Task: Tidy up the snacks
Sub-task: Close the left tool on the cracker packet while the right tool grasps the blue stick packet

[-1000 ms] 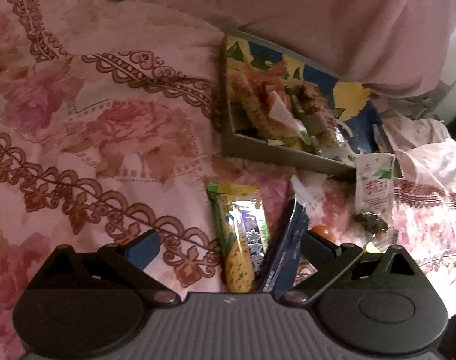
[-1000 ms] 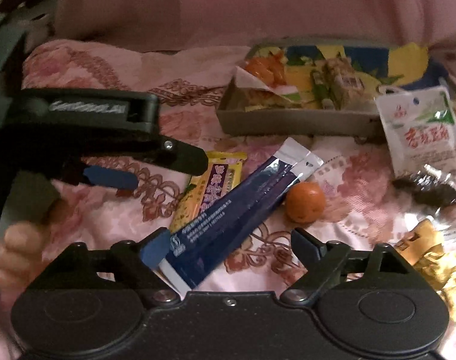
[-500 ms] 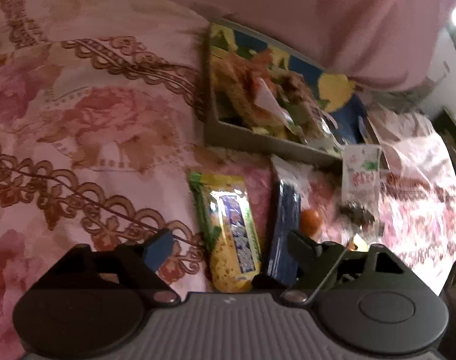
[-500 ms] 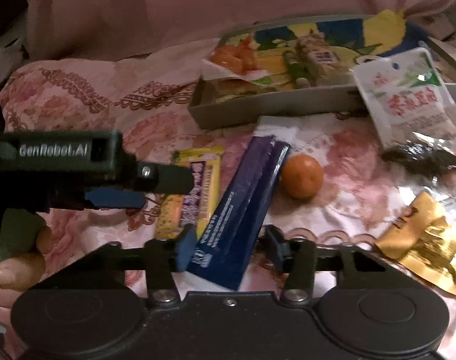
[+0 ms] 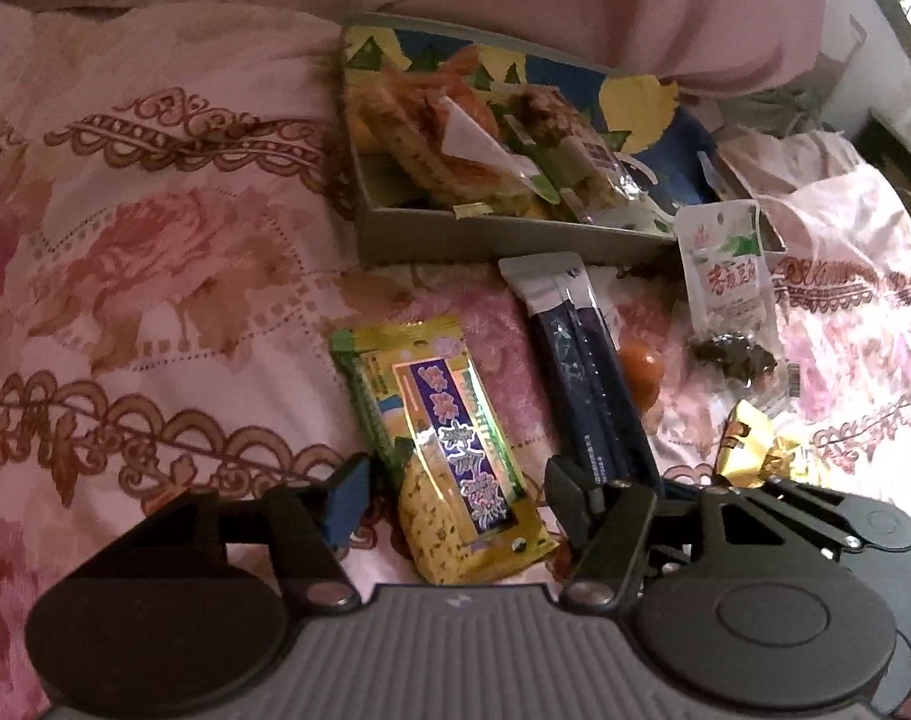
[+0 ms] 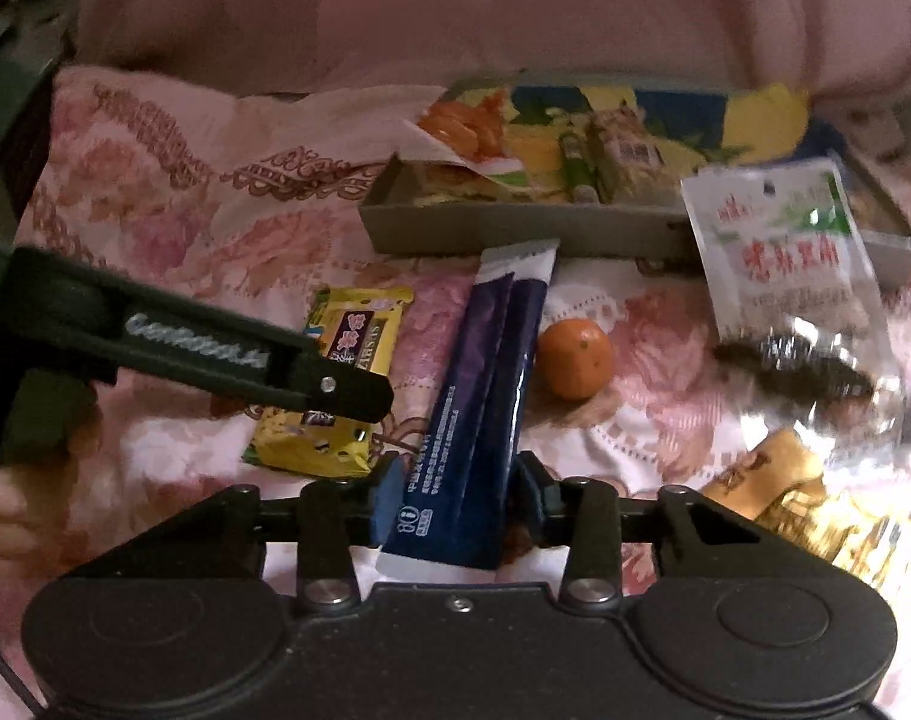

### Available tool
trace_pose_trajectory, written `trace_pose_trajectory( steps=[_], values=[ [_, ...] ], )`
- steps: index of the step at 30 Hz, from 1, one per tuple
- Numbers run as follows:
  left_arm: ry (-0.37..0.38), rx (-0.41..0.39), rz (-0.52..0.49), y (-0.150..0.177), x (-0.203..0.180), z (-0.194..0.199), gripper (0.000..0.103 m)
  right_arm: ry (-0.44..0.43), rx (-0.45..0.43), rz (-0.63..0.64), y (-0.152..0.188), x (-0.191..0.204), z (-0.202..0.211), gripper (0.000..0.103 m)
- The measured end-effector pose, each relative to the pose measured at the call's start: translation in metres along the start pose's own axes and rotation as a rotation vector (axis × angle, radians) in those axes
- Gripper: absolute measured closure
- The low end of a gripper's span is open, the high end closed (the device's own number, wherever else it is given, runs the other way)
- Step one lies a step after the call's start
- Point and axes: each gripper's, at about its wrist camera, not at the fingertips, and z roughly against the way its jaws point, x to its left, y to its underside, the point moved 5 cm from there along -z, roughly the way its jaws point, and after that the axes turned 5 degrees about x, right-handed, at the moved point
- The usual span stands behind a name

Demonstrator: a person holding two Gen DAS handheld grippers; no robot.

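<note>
left gripper [image 5: 452,501]: jaws closing around yellow snack packet [image 5: 449,456], pads not yet touching | right gripper [image 6: 455,501]: clamps near end of dark blue sachet strip [image 6: 485,396] | handling: both look light, crinkly, slippery film; grip packet across its width, gently | tray [image 5: 503,234]: beyond both claws

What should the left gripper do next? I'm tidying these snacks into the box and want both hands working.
Probably finish closing on the yellow packet. The left gripper already straddles its near end, jaws closing but not yet touching it. The right gripper is clamped on the blue packet, and the box lies just beyond both.
</note>
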Motion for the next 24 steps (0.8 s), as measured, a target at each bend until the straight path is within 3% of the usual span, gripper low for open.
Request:
trace_pose_trajectory(
  steps=[8, 17, 24],
  values=[
    [-0.048, 0.003, -0.051, -0.002, -0.002, -0.005, 0.041, 0.035, -0.015, 0.035, -0.005, 0.001, -0.011, 0.055],
    [-0.099, -0.001, -0.115, 0.001, -0.011, -0.004, 0.045, 0.059, -0.044, 0.082, -0.002, 0.008, -0.008, 0.063],
    [-0.112, -0.005, -0.092, 0.002, -0.011, 0.001, 0.047, 0.098, -0.061, 0.135, 0.004, 0.014, 0.001, 0.066]
  ],
)
